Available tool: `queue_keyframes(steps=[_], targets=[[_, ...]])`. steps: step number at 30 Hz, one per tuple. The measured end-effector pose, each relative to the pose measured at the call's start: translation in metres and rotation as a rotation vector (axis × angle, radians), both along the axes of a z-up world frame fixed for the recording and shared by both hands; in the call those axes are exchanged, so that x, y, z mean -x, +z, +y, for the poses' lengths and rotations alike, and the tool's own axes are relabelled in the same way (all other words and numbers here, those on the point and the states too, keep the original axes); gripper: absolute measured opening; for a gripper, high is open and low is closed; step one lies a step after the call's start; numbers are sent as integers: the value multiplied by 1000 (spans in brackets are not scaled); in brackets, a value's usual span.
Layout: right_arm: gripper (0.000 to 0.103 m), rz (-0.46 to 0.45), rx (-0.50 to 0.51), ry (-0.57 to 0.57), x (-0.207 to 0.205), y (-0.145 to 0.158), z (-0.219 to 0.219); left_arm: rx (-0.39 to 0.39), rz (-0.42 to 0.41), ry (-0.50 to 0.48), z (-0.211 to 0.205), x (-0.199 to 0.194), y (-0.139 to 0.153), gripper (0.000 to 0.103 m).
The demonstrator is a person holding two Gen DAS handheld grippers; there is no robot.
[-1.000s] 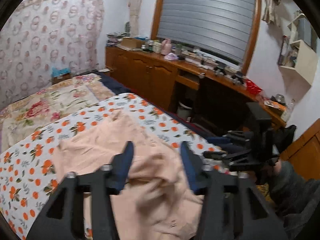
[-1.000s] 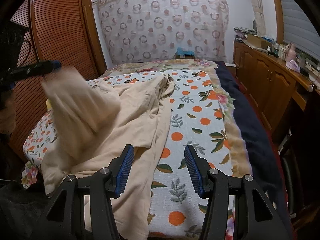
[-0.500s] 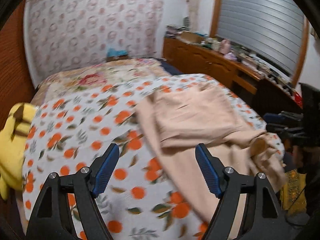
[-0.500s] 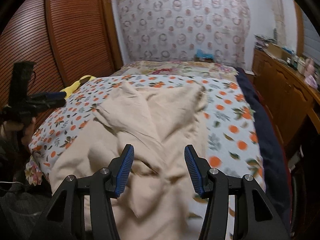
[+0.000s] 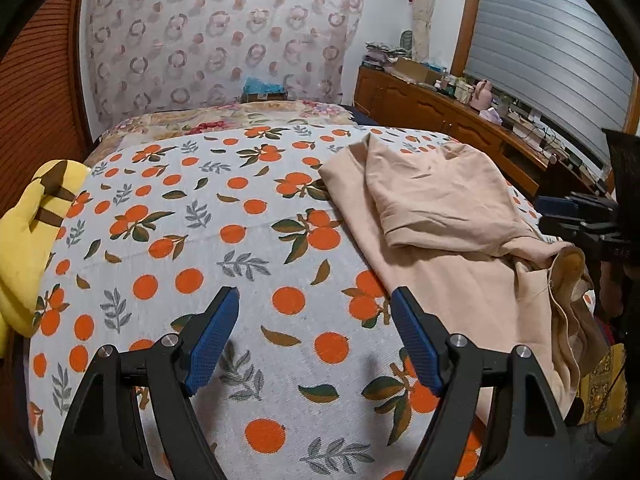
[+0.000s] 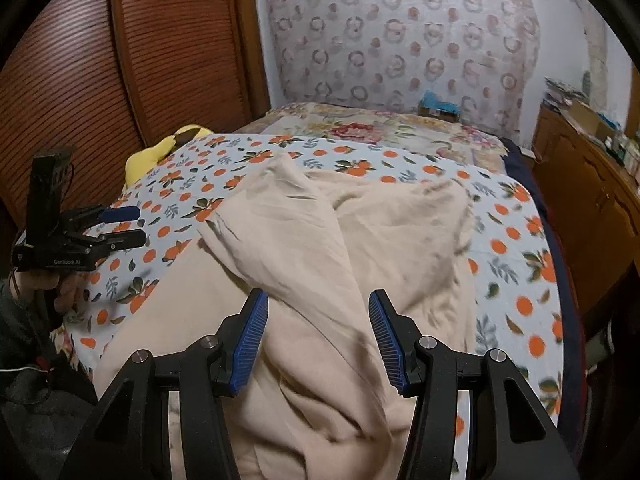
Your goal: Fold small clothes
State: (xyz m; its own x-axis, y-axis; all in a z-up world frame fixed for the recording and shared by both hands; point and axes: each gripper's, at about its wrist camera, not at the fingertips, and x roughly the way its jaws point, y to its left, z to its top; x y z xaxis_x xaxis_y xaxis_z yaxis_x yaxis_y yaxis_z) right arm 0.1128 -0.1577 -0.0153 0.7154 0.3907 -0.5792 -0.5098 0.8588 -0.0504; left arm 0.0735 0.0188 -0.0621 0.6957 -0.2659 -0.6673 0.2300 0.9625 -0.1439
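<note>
Nearest the right wrist camera, the right gripper (image 6: 316, 332) hangs over the garment (image 6: 320, 264) with its blue pads apart and nothing pinched between them; cloth lies below the gap, not in it, so it reads as poised to pick a fresh edge rather than carrying anything. The left gripper (image 5: 316, 336) is off to the side, above bare sheet (image 5: 224, 248), jaws spread wide and empty; they have just been opening, with nothing between them, which fits a hand that has let cloth go and pulled clear. The garment, a peach piece, lies crumpled on the near right part of the bed, one flap (image 5: 436, 196) turned over onto the body and its near end spilling over the bed's edge toward the person, so the fold looks only begun. Its wrinkles and uneven edges suggest it wants smoothing before another fold. Beyond it, a yellow toy (image 5: 28, 224) sits at the sheet's left edge, well apart, out of the working area. Farther back lies a floral blanket (image 6: 380, 128), then the patterned curtain (image 6: 400, 40).
</note>
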Motion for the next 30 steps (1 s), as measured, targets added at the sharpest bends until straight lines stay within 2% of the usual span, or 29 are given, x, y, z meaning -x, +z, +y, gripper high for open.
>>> queue_keyframes(steps=[9, 17, 25, 26, 27, 28, 29, 30], targets=[[54, 6, 83, 138, -41, 12, 70, 0, 13, 23, 6, 6, -11, 79], [54, 105, 134, 196, -84, -19, 108, 13, -11, 34, 14, 12, -11, 79], [54, 122, 182, 189, -96, -34, 121, -3, -19, 33, 14, 12, -11, 79], [50, 119, 189, 189, -95, -35, 121, -9, -22, 31, 14, 13, -11, 79], [37, 115, 197, 190, -92, -35, 122, -12, -24, 30, 12, 13, -11, 79], [31, 109, 207, 192, -89, -35, 122, -14, -26, 30, 13, 13, -11, 79], [13, 101, 212, 194, -87, -34, 121, -14, -26, 29, 13, 13, -11, 79], [8, 98, 200, 191, -86, -32, 118, -12, -25, 29, 12, 13, -11, 79]])
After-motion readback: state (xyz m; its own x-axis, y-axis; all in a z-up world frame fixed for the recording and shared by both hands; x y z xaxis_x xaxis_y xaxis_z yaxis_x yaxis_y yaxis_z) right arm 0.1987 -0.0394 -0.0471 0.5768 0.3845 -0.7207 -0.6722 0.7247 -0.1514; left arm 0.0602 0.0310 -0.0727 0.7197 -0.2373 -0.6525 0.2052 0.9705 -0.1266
